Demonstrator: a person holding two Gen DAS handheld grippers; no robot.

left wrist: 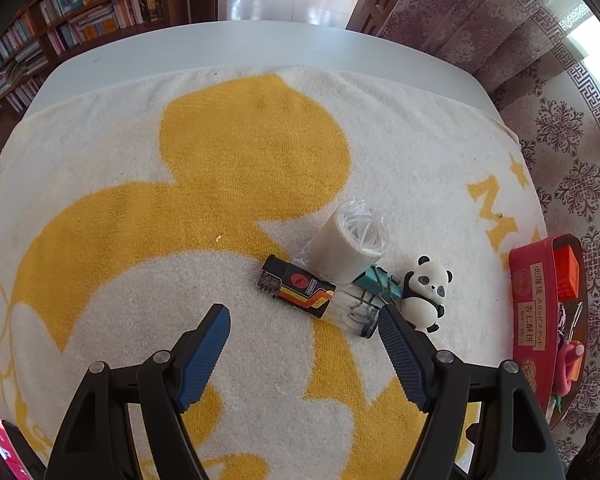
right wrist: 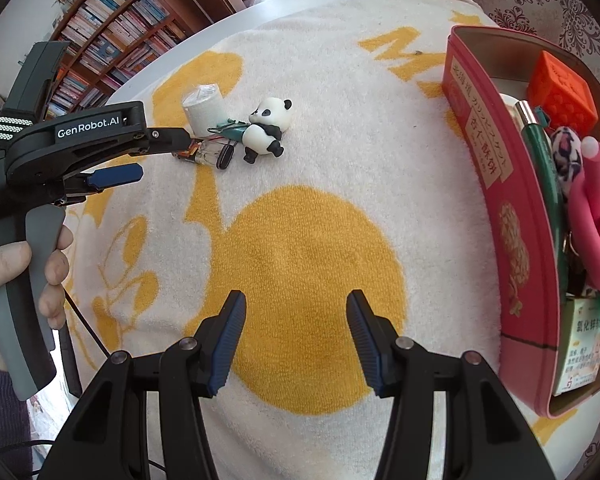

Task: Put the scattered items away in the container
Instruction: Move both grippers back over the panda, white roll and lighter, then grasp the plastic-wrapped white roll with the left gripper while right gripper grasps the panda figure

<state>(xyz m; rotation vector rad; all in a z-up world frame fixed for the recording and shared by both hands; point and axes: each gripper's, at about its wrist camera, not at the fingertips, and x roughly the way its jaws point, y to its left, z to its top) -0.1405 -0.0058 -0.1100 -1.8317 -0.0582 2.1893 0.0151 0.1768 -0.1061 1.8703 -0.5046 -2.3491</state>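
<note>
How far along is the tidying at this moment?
Partly done: the red tin box already holds an orange cube, a pink foam curler and more. Both grippers, left and right, are open and empty. Left on the towel: lighter, white roll, panda figure, teal clip.

A white towel [left wrist: 100, 168] is showing big yellow shapes. A black-and-white panda figurine [left wrist: 424, 292] is lying at three o'clock of a lighter [left wrist: 300, 288] wearing black, orange and yellow stripes. A red tin [right wrist: 484, 168] is holding an orange cube [right wrist: 560, 88] and pink roller [right wrist: 596, 216].
</note>
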